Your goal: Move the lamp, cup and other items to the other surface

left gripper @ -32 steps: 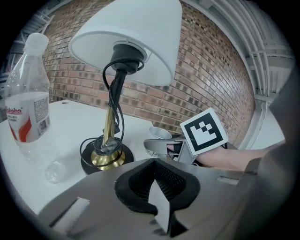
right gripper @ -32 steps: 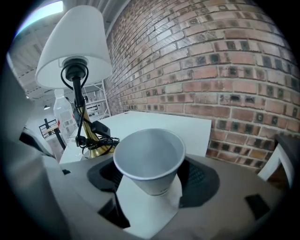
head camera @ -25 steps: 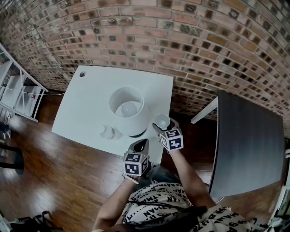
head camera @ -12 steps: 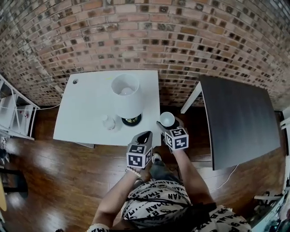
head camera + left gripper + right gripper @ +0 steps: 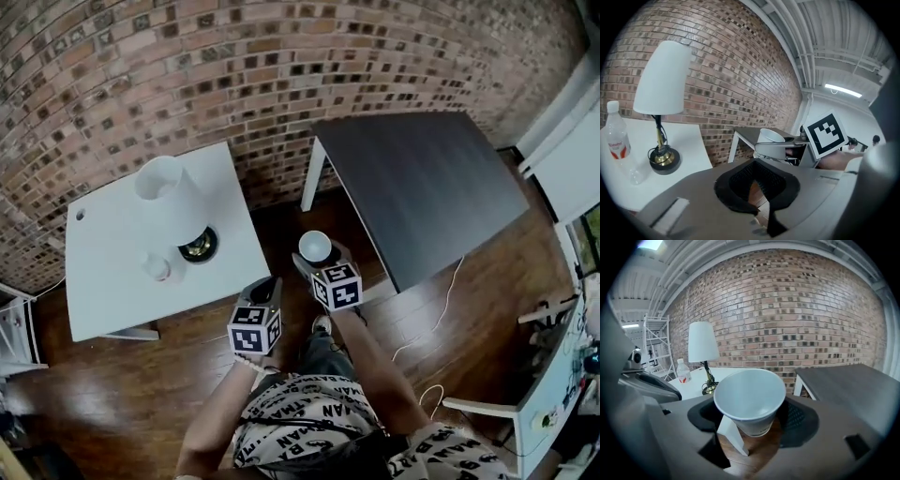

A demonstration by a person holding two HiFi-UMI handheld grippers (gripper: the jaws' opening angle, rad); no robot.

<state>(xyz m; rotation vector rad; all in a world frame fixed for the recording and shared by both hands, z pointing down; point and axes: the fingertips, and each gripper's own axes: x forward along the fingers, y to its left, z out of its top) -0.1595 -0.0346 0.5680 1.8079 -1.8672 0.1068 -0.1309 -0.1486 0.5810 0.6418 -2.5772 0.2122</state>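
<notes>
White tapered cup [image 5: 749, 399], empty, rim upward

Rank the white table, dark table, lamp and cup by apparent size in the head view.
1-2. White table and dark table: too alike to rank.
3. Lamp.
4. Cup. It is held up nearer the camera, so it looks bigger than it is, yet still smallest.

Right gripper [image 5: 752, 422]: jaws wide, clamped on a white cup [image 5: 749, 397] that sits mouth up, tilted toward camera. Wood floor shows below it. Far left: white table [image 5: 725, 374] with lamp [image 5: 703, 344] and bottle [image 5: 683, 371]. Right: dark table [image 5: 843, 380]. Brick wall [image 5: 787, 310] behind. Left gripper [image 5: 647, 383] at near left edge.
</notes>
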